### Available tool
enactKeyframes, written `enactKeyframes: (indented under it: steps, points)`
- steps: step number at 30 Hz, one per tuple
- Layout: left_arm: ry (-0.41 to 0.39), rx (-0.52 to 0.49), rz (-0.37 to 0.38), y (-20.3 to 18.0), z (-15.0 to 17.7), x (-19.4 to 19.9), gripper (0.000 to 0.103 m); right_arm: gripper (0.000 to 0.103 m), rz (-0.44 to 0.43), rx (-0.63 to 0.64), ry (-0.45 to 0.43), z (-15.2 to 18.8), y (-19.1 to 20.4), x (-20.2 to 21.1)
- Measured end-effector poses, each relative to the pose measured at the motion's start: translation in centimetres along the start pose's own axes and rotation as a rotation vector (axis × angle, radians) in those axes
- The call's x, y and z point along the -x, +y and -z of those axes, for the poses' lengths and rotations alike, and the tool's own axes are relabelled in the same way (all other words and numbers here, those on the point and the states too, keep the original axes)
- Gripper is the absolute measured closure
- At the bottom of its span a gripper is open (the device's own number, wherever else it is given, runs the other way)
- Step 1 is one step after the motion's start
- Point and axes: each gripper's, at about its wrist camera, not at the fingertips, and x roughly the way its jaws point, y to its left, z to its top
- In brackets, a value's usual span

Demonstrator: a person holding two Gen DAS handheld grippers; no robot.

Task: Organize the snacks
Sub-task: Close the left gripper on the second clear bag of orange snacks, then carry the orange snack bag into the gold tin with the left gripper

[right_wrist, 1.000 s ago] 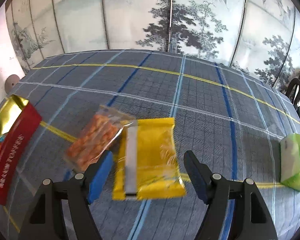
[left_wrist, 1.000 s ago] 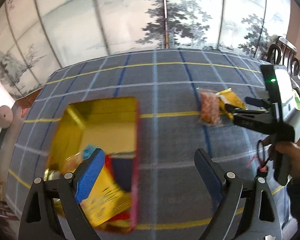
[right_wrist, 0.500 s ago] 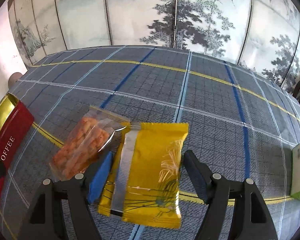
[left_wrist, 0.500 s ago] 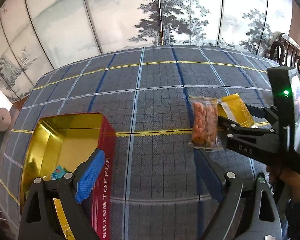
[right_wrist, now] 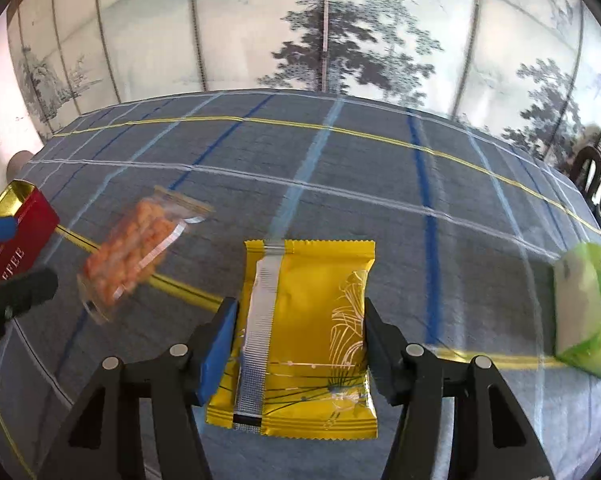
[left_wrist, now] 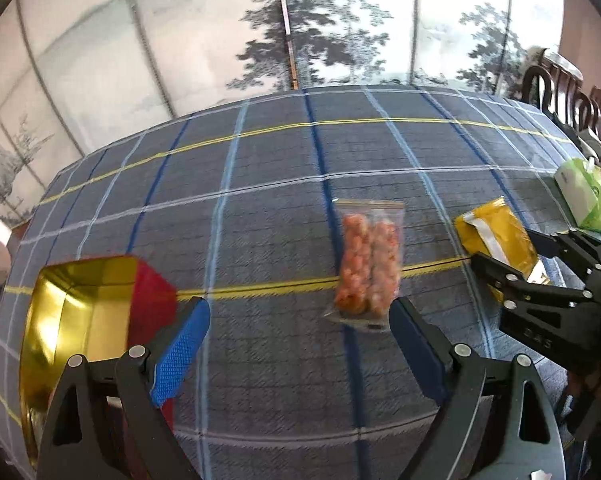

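Right hand-held gripper (right_wrist: 296,344) straddles the yellow packet (right_wrist: 300,340), jaws closing for the lift. Left hand-held gripper (left_wrist: 296,344), wide open and empty, lines up on the orange snack bag (left_wrist: 368,264), toffee tin (left_wrist: 84,312) waiting alongside.

Left gripper (left_wrist: 296,338): lower centre of its own view, angled down, jaws wide apart, nothing between the pads. Right gripper (right_wrist: 298,338): lower centre of its view, angled down, jaws closing, yellow packet (right_wrist: 308,336) between them, pads at its edges. Right gripper also seen at right edge of left view
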Motion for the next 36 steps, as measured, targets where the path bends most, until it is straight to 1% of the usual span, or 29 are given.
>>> enactKeyframes:
  steps: [6,12,15,19,22,23,25,26,27,28,29,30,32,33,34,36]
  points:
    - [-0.038,-0.044,0.025,-1.8,-0.7,-0.8,0.014,0.043,0.029,-0.030,-0.002,1.5,-2.1,1.2]
    - [-0.022,-0.085,0.041,-3.2,-1.4,-2.0,0.014,0.043,0.050,-0.064,-0.002,3.2,-4.1,2.4]
    - [-0.007,-0.080,0.049,-3.4,-1.6,-2.7,0.014,0.043,0.054,-0.083,-0.003,3.6,-4.8,2.7]
    - [0.022,-0.073,0.059,-3.6,-1.7,-3.8,0.014,0.042,0.062,-0.076,0.000,3.5,-4.6,2.5]
    - [0.033,-0.044,0.071,-3.3,-1.6,-4.5,0.014,0.042,0.060,-0.078,0.000,3.5,-4.6,2.5]
    - [0.039,-0.035,0.076,-3.3,-1.7,-4.8,0.016,0.042,0.060,-0.077,0.000,3.5,-4.6,2.5]
    - [0.041,-0.024,0.070,-3.2,-1.7,-5.1,0.023,0.042,0.059,-0.077,0.000,3.5,-4.6,2.5]
    - [0.044,-0.023,0.067,-3.1,-1.7,-5.2,0.030,0.041,0.059,-0.077,0.000,3.5,-4.6,2.5]
    - [0.049,-0.020,0.079,-3.0,-1.7,-5.5,0.034,0.041,0.058,-0.077,0.001,3.5,-4.6,2.5]
    - [0.047,-0.012,0.091,-2.9,-1.7,-5.5,0.034,0.041,0.059,-0.077,0.001,3.5,-4.6,2.5]
    - [0.048,-0.003,0.099,-2.8,-1.7,-5.5,0.038,0.041,0.059,-0.078,0.001,3.5,-4.6,2.5]
    - [0.048,0.007,0.109,-2.6,-1.7,-5.5,0.045,0.041,0.059,-0.078,0.001,3.5,-4.6,2.5]
    - [0.046,0.015,0.129,-2.5,-1.7,-5.5,0.055,0.041,0.059,-0.077,0.001,3.5,-4.6,2.5]
    - [0.043,0.011,0.129,-2.5,-1.6,-5.4,0.064,0.041,0.060,-0.077,0.001,3.5,-4.6,2.5]
    - [0.038,0.001,0.127,-2.6,-1.6,-5.3,0.066,0.041,0.059,-0.078,0.001,3.5,-4.6,2.5]
    - [0.040,-0.001,0.121,-2.7,-1.5,-5.2,0.066,0.041,0.059,-0.077,0.001,3.5,-4.6,2.5]
